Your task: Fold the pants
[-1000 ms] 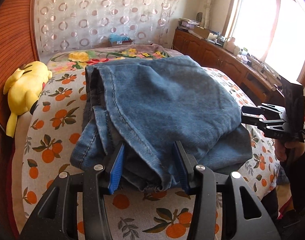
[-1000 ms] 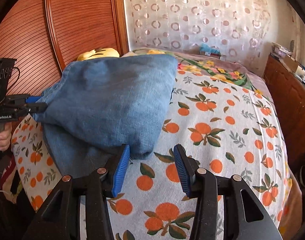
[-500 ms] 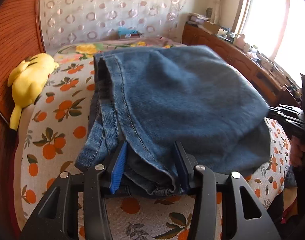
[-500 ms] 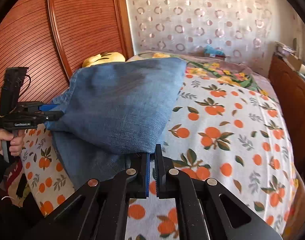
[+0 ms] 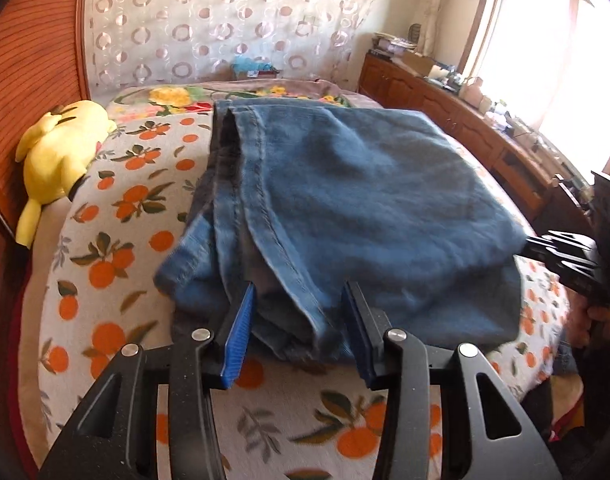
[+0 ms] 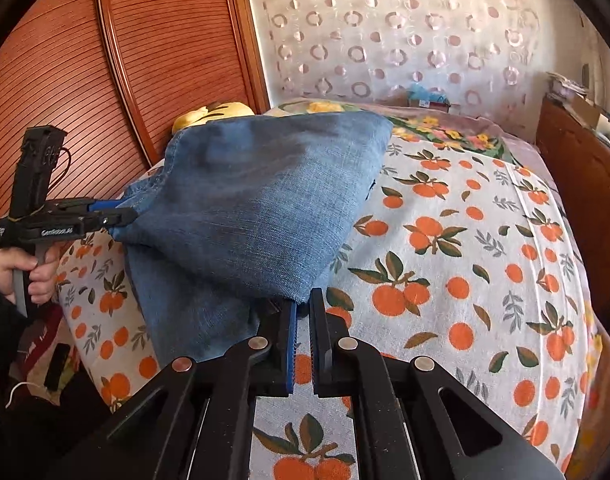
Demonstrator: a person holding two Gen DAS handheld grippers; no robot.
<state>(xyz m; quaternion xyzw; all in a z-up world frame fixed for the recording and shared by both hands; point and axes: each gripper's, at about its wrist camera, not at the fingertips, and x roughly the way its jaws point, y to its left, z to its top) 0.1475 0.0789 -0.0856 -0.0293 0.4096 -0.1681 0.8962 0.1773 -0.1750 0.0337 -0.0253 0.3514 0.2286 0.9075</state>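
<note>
The folded blue jeans (image 5: 365,200) lie on a bed with an orange-print sheet (image 5: 117,208). My left gripper (image 5: 298,288) is shut on the thick bunch of hems at the near left corner, with denim filling the gap between its blue pads. In the right wrist view that gripper (image 6: 121,214) holds its corner of the jeans (image 6: 257,208) up off the sheet. My right gripper (image 6: 304,300) is shut on the near right corner of the top layer. From the left wrist view its fingers (image 5: 545,246) meet the denim's right edge.
A yellow plush toy (image 5: 61,148) lies at the bed's left side by the ribbed wooden headboard (image 6: 145,40). A cluttered wooden cabinet (image 5: 465,120) runs under the window on the right. A person's hands (image 6: 29,272) hold both handles. The sheet (image 6: 465,240) stretches right of the jeans.
My right gripper went from open beside the jeans to shut on their near corner. The top layer now hangs lifted between both grippers. The left grip stayed as it was.
</note>
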